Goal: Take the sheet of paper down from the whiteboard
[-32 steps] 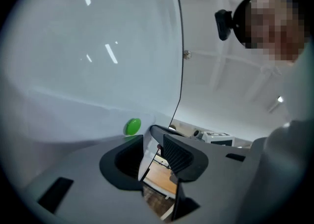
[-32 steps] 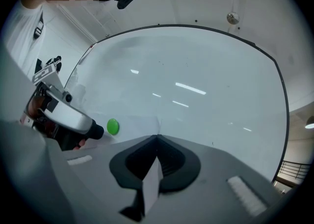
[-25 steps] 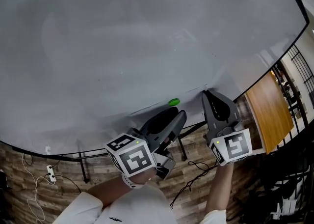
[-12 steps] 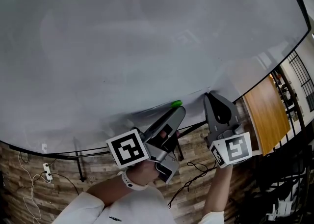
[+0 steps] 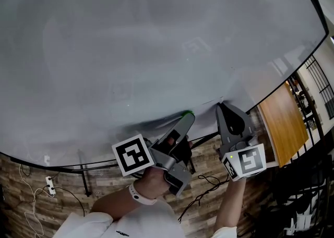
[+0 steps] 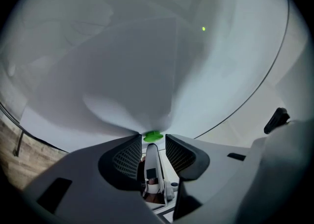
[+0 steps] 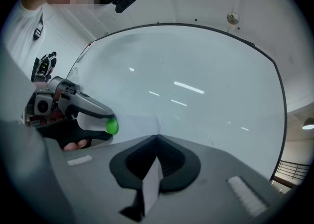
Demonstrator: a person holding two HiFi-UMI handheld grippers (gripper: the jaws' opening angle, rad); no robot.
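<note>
A white sheet of paper (image 7: 137, 124) lies flat against the whiteboard (image 5: 156, 38), pinned near one corner by a small green magnet (image 5: 187, 113). My left gripper (image 5: 188, 117) is open, its two jaws standing on either side of the magnet (image 6: 153, 136) without pressing on it. From the right gripper view the left gripper (image 7: 109, 128) straddles the magnet (image 7: 112, 126). My right gripper (image 5: 221, 105) is shut on the sheet's edge just right of the magnet, and a strip of paper (image 7: 152, 183) runs back between its jaws. In the left gripper view the sheet (image 6: 132, 70) shows as a grey panel.
The whiteboard's black frame (image 5: 292, 67) curves along the right and bottom. Below it are a wood floor (image 5: 31, 216) with white cables (image 5: 49, 182) and black cables (image 5: 206, 182). A wooden tabletop (image 5: 282, 122) and black railing (image 5: 318, 85) stand at the right.
The left gripper has rolled, its marker cube turning, and its tips have come up around the green magnet. The right gripper has kept still on the sheet.
</note>
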